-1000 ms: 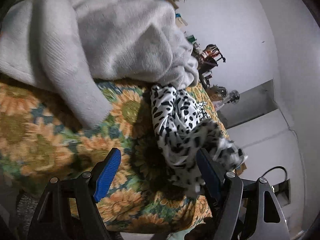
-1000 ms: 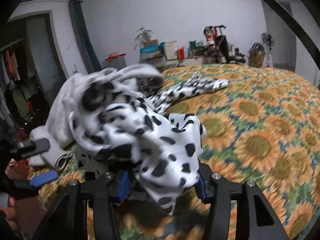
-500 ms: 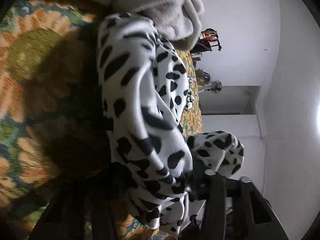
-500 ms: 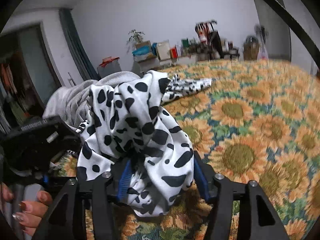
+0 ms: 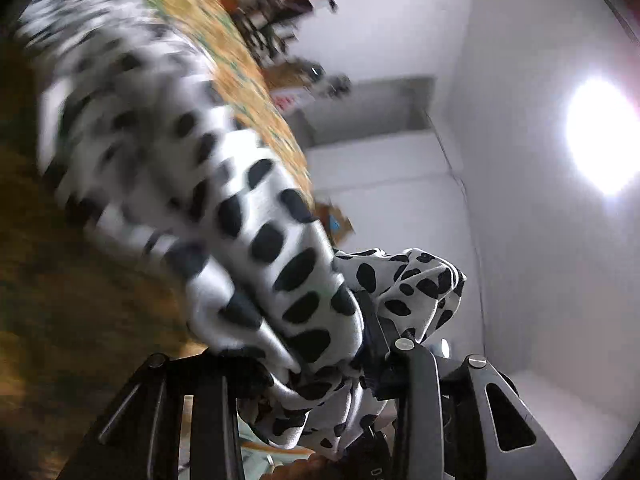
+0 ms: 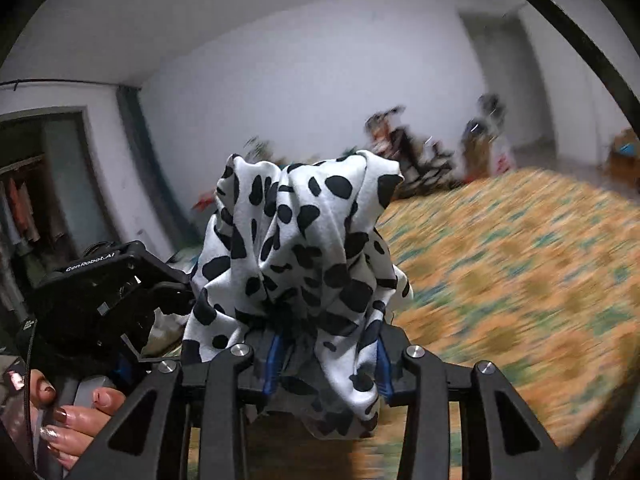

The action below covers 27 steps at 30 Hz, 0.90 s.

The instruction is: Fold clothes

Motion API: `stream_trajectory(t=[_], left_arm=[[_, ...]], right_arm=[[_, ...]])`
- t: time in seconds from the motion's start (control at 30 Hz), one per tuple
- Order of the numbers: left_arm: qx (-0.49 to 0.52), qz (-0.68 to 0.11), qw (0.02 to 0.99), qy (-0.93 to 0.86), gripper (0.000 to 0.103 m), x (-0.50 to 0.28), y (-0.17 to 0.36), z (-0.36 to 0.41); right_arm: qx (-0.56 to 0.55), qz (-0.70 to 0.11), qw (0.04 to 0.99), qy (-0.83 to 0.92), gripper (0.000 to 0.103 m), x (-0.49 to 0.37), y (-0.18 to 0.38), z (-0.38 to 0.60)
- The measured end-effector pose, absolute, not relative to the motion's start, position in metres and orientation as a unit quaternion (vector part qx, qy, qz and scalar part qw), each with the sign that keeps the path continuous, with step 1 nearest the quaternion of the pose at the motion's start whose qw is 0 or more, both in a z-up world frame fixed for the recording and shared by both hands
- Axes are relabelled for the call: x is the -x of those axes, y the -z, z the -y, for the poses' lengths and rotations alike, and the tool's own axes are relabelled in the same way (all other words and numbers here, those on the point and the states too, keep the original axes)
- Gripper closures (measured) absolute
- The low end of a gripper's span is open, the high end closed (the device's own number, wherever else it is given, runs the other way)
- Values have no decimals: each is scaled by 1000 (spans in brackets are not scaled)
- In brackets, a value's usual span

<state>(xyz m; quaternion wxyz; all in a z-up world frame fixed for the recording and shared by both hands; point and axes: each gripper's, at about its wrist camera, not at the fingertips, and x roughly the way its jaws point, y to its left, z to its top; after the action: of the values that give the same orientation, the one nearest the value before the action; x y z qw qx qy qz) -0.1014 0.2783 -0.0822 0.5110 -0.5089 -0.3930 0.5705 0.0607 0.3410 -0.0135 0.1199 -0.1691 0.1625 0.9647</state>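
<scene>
Each hand-held gripper, left (image 5: 312, 356) and right (image 6: 326, 360), is clamped on the bunched spotted garment (image 6: 304, 248), lifted above the sunflower-covered bed (image 6: 520, 248), so no fold shows and flattening plus folding remain.

My left camera looks very close along the spotted garment (image 5: 256, 208), tilted over the bed (image 5: 240, 60). My right camera faces it upright; both share the bed.
</scene>
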Motion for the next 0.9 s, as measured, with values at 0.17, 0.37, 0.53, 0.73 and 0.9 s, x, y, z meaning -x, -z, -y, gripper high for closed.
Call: stream_trajectory(t=[0.17, 0.37, 0.53, 0.73, 0.9], left_arm=[[555, 351, 529, -538, 66, 70, 94, -346], [601, 327, 493, -538, 65, 55, 133, -349], [575, 336, 459, -588, 30, 66, 135, -299], [512, 253, 272, -775, 26, 111, 100, -220], [502, 142, 163, -837, 26, 134, 108, -238]], right_arm=[[179, -174, 205, -946, 60, -106, 19, -382], [240, -238, 244, -909, 54, -119, 64, -403], [259, -235, 245, -904, 48, -129, 95, -389], [247, -259, 242, -902, 38, -123, 106, -391], [242, -291, 231, -896, 33, -122, 106, -411]])
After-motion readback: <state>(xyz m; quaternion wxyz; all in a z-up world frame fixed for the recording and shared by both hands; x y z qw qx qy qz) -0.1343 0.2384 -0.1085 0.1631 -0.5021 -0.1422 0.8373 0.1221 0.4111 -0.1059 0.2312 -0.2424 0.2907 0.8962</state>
